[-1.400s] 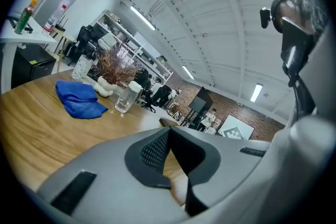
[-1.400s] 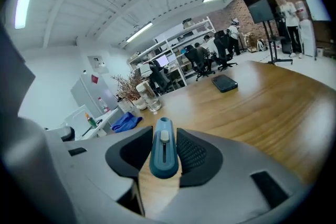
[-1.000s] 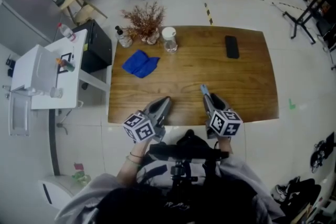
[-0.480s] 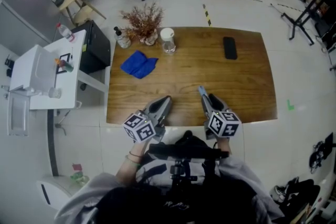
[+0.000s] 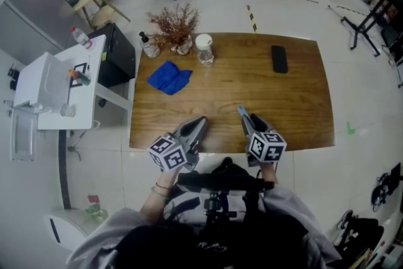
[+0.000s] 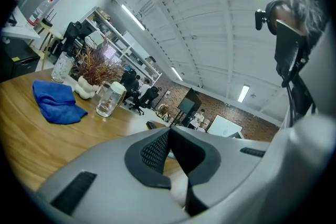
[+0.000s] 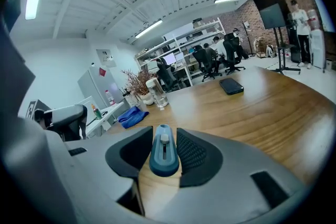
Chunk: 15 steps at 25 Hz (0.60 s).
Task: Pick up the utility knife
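Observation:
The blue utility knife (image 7: 164,152) sits lengthwise between the jaws of my right gripper (image 7: 164,134), slider facing up, and the pads are closed against its sides. In the head view its blue tip (image 5: 242,112) sticks out past the right gripper (image 5: 249,120), which hangs over the near edge of the wooden table (image 5: 289,104). My left gripper (image 5: 198,123) hovers beside it over the same edge. The left gripper (image 6: 169,131) has its dark pads pressed together with nothing between them.
At the table's far side lie a blue cloth (image 5: 168,78), a lidded glass jar (image 5: 203,49), a dried plant in a vase (image 5: 174,27), a small bottle (image 5: 148,46) and a black phone (image 5: 278,58). A white side table (image 5: 63,85) stands to the left.

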Available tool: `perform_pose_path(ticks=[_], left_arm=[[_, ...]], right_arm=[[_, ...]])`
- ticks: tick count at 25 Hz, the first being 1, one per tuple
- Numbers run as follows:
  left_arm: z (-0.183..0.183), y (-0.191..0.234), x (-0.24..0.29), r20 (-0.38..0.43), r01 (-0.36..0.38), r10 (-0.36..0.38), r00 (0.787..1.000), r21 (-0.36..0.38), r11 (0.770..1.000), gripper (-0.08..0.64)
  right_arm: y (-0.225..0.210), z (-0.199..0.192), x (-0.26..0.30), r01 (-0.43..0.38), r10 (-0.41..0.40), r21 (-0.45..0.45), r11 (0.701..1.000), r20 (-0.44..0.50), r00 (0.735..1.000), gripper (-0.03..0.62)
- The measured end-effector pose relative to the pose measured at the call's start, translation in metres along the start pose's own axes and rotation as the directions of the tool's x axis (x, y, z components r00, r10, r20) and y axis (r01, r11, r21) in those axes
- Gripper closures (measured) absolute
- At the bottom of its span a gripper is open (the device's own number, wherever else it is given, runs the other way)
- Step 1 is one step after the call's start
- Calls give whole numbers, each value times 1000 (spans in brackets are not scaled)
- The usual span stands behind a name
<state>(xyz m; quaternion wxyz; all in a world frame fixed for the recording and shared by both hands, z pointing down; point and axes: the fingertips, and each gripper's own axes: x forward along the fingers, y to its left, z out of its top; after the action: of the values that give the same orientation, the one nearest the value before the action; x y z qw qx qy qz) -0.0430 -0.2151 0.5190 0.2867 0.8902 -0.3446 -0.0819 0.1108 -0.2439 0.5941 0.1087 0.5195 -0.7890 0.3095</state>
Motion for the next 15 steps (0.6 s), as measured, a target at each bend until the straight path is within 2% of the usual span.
perform_pose_path(ticks=[8, 15], left_arm=[[3, 11, -15, 17, -59, 59, 998, -7, 998, 554], [2, 19, -29, 18, -109, 109, 994, -14, 994, 554]], right_arm=[[-1, -11, 25, 4, -9, -83, 997, -56, 998, 442], [-23, -57, 53, 47, -90, -223, 974, -188, 978, 434]])
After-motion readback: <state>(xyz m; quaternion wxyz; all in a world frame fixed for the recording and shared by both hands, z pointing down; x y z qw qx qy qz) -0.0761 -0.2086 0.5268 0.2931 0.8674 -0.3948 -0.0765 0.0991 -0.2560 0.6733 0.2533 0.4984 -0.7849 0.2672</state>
